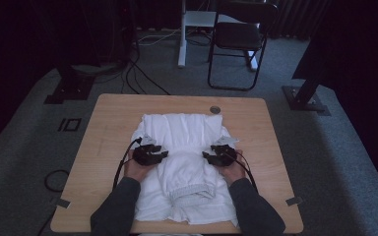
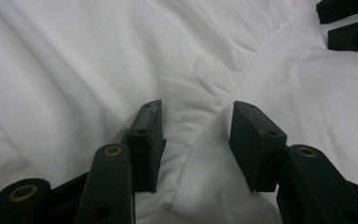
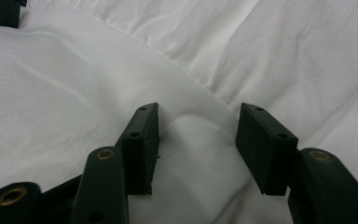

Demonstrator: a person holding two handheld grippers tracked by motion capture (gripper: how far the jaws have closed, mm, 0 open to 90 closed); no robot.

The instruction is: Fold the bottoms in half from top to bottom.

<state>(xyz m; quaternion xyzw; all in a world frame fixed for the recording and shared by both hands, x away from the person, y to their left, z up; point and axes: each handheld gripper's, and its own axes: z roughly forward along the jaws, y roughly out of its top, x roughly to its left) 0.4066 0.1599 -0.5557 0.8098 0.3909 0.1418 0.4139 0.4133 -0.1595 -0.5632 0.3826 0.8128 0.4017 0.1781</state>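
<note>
Left tool (image 1: pixel 163 155) and right tool (image 1: pixel 205 155), jaws apart, rest on white garment (image 1: pixel 184 132).

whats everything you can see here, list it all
garment: 1, white, spread on the table's middle, elastic waistband toward the person
table: 1, light wood, centre of the high view
disc: 1, small, grey, on the table's far edge
chair: 1, black, folding, on the carpet beyond the table
cables: several, black, on the carpet at far left
tape: 2 grey pieces, at the table's near corners
sleeves: 2, dark grey, coming in from the bottom
left gripper: 1, black, open over a seam of the garment
right gripper: 1, black, open over a fold of the garment
</note>
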